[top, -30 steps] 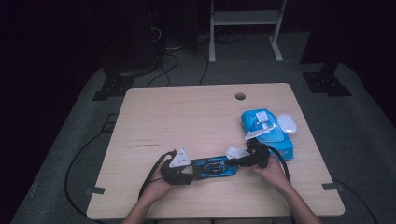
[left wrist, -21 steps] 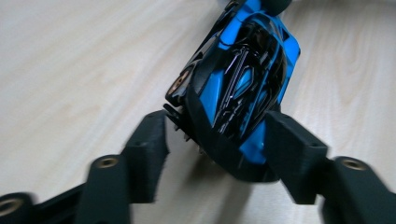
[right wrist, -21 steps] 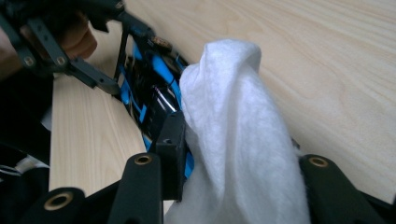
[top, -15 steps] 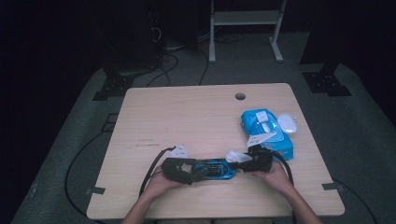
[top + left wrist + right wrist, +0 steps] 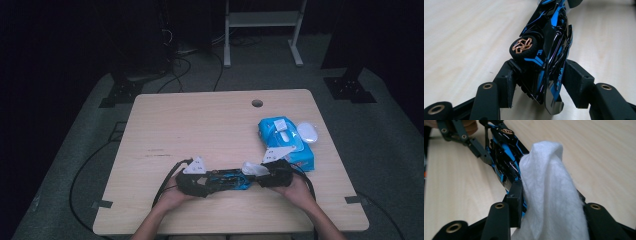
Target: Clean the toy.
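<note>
Close to the person's side of the table [image 5: 165,120], both hands hold a black-and-blue toy car [image 5: 227,179] between them, its long axis running straight from one gripper to the other. The left gripper [image 5: 539,80] has just been closing its jaws and now clamps one end of the car: in the left gripper view the body sits wedged between the two pads, tilted on its side with a gold-spoked wheel [image 5: 523,45] turned up, and the rest of the car stretches directly away from the fingers. The right gripper [image 5: 549,202] meets the other end, its jaws nipping a white wipe [image 5: 549,190] against the car's flank, so the cloth lies between pad and bodywork and the car runs on ahead toward the left gripper [image 5: 471,142]. I judge that any wiping stroke must travel along that shared line. Beyond the right hand [image 5: 295,187], well clear of the fingers, sits the blue wipes pack [image 5: 285,142].
</note>
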Motion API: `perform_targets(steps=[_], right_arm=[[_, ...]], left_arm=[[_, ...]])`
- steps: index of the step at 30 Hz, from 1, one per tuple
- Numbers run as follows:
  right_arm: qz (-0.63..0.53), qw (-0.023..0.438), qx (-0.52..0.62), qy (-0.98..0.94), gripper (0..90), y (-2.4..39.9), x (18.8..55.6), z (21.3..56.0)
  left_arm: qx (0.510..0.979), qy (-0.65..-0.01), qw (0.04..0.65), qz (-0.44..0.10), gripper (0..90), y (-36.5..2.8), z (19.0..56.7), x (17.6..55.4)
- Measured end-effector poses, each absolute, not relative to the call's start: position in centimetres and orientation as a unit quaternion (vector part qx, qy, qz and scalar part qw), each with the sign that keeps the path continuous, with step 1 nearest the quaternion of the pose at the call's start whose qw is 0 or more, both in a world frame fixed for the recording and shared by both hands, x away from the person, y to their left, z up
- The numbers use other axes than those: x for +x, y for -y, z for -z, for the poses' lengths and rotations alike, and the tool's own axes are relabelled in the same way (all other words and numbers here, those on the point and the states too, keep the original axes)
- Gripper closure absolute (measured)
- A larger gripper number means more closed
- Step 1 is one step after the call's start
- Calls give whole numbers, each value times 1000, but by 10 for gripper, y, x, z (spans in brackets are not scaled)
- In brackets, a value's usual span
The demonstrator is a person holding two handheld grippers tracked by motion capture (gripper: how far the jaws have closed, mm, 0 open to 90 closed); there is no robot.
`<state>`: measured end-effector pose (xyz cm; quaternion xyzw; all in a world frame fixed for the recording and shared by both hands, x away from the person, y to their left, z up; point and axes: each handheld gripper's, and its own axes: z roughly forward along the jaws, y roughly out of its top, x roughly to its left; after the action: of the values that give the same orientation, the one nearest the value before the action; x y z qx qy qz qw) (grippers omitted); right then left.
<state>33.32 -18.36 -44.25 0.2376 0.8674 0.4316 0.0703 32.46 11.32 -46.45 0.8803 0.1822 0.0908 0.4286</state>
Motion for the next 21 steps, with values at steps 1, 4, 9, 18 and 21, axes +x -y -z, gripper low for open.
perform_targets(steps=[1,4,9,18,21], right_arm=[[-429,76,242,-867,547,182,335,442],[-423,85,256,-865,516,179,341,440],[-425,84,265,-861,475,178,340,440],[-426,77,280,-857,530,191,327,433],[-424,73,281,-858,644,197,324,431]], left_arm=[[880,-183,427,-103,462,-112,465,325],[877,-189,427,-116,464,-110,465,325],[882,-180,420,-120,472,-109,465,321],[879,-170,432,-110,494,-111,460,315],[877,-175,435,-101,514,-113,460,316]])
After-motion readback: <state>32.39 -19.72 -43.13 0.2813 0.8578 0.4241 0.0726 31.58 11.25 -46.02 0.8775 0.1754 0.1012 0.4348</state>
